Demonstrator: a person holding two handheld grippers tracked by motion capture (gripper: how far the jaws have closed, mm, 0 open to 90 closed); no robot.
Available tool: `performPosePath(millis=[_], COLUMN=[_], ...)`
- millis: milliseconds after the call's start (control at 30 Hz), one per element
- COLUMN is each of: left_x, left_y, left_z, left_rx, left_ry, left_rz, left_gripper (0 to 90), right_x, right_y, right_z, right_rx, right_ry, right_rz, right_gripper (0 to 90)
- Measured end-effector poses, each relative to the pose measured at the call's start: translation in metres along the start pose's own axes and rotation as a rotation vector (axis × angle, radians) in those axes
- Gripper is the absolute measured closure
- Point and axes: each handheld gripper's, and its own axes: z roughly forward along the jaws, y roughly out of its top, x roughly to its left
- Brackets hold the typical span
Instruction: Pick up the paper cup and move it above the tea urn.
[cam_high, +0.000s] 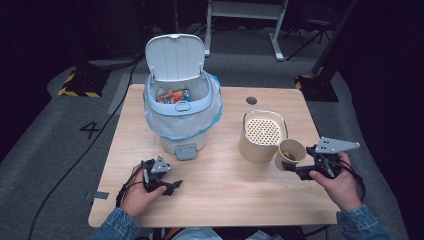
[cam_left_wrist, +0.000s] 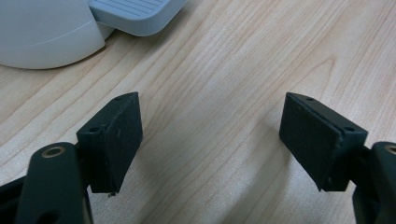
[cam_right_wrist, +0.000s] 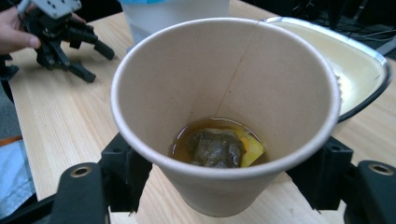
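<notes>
At the right of the frame our right claw pinches the tan paper cup beside the cream strainer-topped container, so we should tip slowly; our left claw rests spread on the wooden desk.

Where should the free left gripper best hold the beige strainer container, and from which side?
Probably by the rim of the strainer container, coming from above on its left side: the body looks too wide for the jaws, and the paper cup crowds its right.
</notes>
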Motion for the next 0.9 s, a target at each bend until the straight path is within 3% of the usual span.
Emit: performPosePath(millis=[467, 667, 900], left_x=[0.000, 0.000, 0.001], left_y=[0.000, 0.000, 0.000], left_z=[0.000, 0.000, 0.000], left_rx=[0.000, 0.000, 0.002], left_ry=[-0.001, -0.001, -0.001], left_rz=[0.001, 0.001, 0.005], left_gripper=[22.1, 22.0, 22.0], right_x=[-0.015, -0.028, -0.043], right_y=[0.046, 0.059, 0.073], right_z=[-0.009, -0.005, 0.009], right_rx=[-0.034, -0.065, -0.084], right_ry=[-0.029, -0.054, -0.073], right_rz=[-0.005, 0.026, 0.021], right_gripper=[29.3, 29.3, 29.3])
